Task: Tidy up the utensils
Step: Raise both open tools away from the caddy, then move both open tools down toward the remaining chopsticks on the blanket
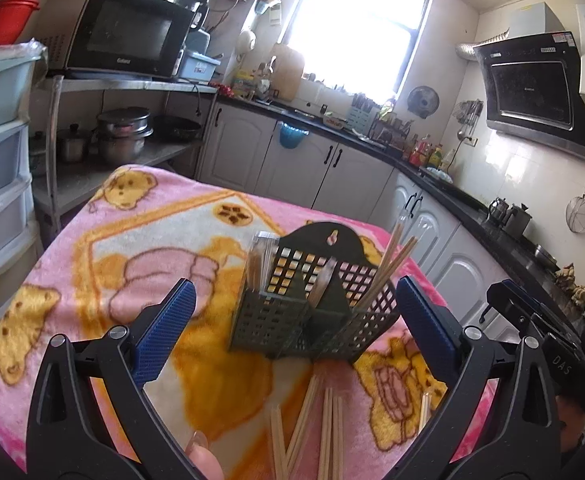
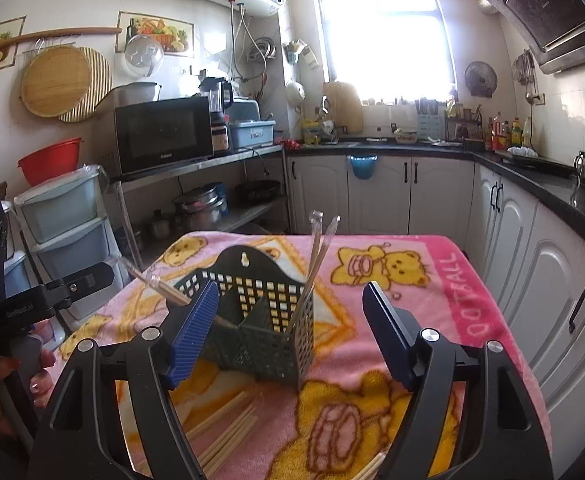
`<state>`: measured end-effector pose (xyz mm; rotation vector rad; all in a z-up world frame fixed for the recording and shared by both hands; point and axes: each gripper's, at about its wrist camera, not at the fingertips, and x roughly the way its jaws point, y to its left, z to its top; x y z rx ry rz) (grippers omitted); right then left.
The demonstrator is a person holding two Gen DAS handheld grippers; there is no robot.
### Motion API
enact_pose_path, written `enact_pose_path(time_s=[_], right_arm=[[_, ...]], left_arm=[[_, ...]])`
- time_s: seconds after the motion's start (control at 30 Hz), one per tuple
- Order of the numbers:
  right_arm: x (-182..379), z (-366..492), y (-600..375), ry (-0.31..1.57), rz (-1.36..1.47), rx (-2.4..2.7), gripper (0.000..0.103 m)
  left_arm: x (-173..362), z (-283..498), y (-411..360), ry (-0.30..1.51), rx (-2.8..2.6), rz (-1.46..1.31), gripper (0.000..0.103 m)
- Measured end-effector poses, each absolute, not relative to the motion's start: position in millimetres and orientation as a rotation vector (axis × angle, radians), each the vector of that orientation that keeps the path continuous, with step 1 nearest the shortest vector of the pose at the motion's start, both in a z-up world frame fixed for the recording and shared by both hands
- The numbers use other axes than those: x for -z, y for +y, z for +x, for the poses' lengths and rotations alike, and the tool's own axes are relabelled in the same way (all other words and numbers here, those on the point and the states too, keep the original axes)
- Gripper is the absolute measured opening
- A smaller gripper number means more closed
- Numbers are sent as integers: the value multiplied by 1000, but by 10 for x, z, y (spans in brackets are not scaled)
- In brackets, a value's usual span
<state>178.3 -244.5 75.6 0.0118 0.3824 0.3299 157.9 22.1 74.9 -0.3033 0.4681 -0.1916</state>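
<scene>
A dark green lattice utensil holder (image 1: 312,312) stands on the pink bear blanket (image 1: 92,240); it also shows in the right wrist view (image 2: 260,324). Wrapped chopsticks (image 1: 392,264) lean in its right compartment, and others (image 1: 258,264) stand in its left. Loose chopsticks (image 1: 312,428) lie on the blanket in front of it, also seen in the right wrist view (image 2: 228,428). My left gripper (image 1: 296,320) is open and empty, just before the holder. My right gripper (image 2: 292,324) is open and empty, also facing the holder.
White drawer units (image 2: 68,220) stand left of the table. A steel shelf holds a microwave (image 2: 164,136) and pots (image 2: 200,208). White cabinets with a black counter (image 2: 532,176) run along the back and right.
</scene>
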Motion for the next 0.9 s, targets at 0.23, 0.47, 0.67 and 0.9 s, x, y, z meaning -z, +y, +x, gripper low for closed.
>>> enact_pose_path(time_s=[0.23, 0.47, 0.67, 0.9], right_arm=[[-570, 1745, -2380, 439, -2, -348, 72], [-400, 1734, -2324, 485, -12, -369, 72], [-253, 1757, -2294, 532, -19, -382, 72], [-52, 1787, -2233, 601, -35, -388, 72]], left_arm=[[-537, 1567, 244, 524, 176, -291, 92], [-346, 1554, 247, 570, 155, -273, 92], [-200, 1558, 258, 612, 139, -251, 92], [-22, 1581, 273, 662, 126, -237, 92]])
